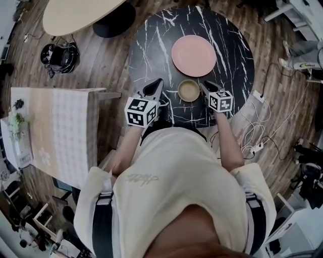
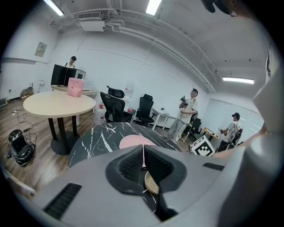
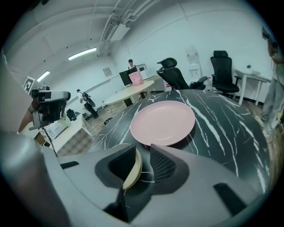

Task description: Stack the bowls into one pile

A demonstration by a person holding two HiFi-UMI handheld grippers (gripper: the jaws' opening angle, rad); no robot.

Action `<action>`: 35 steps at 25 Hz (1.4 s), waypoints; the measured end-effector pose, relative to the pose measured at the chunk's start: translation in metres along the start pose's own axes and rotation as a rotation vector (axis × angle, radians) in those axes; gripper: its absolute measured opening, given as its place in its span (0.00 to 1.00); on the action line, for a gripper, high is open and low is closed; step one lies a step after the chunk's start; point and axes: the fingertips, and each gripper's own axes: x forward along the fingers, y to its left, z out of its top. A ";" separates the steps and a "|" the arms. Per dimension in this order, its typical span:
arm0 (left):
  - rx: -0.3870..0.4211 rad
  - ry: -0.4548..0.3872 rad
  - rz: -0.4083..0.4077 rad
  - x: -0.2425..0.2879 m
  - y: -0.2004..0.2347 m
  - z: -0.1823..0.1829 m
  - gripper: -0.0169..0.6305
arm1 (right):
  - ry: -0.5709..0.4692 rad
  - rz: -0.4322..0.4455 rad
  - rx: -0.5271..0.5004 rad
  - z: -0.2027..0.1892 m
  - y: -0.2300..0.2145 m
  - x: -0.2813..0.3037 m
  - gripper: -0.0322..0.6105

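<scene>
A tan bowl point(image 1: 189, 90) stands on the black marble table point(image 1: 151, 45), just in front of a pink plate point(image 1: 194, 55). My left gripper point(image 1: 157, 83) is at the bowl's left, its jaws shut with nothing between them; in the left gripper view point(image 2: 143, 162) the bowl point(image 2: 151, 182) shows below the tips and the plate point(image 2: 133, 142) beyond. My right gripper point(image 1: 204, 84) is at the bowl's right. In the right gripper view point(image 3: 145, 166) it is open, with the bowl's rim point(image 3: 132, 170) between the jaws, beside the left pad and apart from the right one. The plate point(image 3: 162, 122) lies ahead.
A round beige table point(image 1: 75, 15) stands at the far left, with a black bag point(image 1: 59, 55) on the wooden floor beside it. A table with a checked cloth point(image 1: 55, 131) is at my left. Cables and a power strip point(image 1: 252, 136) lie at the right. Office chairs point(image 2: 113, 106) and people stand further off.
</scene>
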 end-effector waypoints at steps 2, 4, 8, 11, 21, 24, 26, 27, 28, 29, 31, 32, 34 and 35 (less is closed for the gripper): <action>0.014 0.007 -0.016 0.005 -0.005 0.001 0.06 | -0.023 0.001 0.005 0.002 -0.003 -0.008 0.21; 0.033 0.012 -0.030 0.009 -0.011 0.002 0.06 | -0.057 -0.004 0.016 0.008 -0.005 -0.020 0.21; 0.060 0.007 -0.052 0.016 -0.027 0.010 0.06 | -0.145 -0.017 0.037 0.028 -0.008 -0.053 0.20; 0.075 -0.016 -0.074 0.022 -0.040 0.022 0.06 | -0.218 -0.018 0.027 0.042 -0.013 -0.078 0.18; 0.161 -0.054 -0.087 0.023 -0.065 0.047 0.06 | -0.426 -0.011 -0.069 0.097 0.001 -0.151 0.16; 0.183 -0.082 -0.084 0.024 -0.066 0.063 0.06 | -0.484 -0.016 -0.113 0.123 0.007 -0.173 0.17; 0.196 -0.099 -0.083 0.025 -0.067 0.073 0.06 | -0.515 -0.025 -0.158 0.139 0.014 -0.187 0.16; 0.205 -0.109 -0.085 0.024 -0.068 0.079 0.06 | -0.533 -0.029 -0.172 0.146 0.017 -0.195 0.14; 0.214 -0.120 -0.089 0.024 -0.070 0.087 0.06 | -0.553 -0.032 -0.183 0.154 0.019 -0.203 0.12; 0.223 -0.132 -0.095 0.024 -0.072 0.095 0.06 | -0.574 -0.033 -0.192 0.161 0.021 -0.210 0.11; 0.245 -0.150 -0.111 0.025 -0.079 0.109 0.06 | -0.614 -0.030 -0.208 0.174 0.024 -0.224 0.11; 0.260 -0.157 -0.117 0.025 -0.082 0.116 0.06 | -0.633 -0.029 -0.217 0.180 0.025 -0.229 0.12; 0.288 -0.176 -0.123 0.026 -0.087 0.129 0.06 | -0.674 -0.029 -0.241 0.191 0.026 -0.239 0.12; 0.297 -0.187 -0.126 0.026 -0.090 0.136 0.06 | -0.694 -0.037 -0.255 0.197 0.027 -0.245 0.12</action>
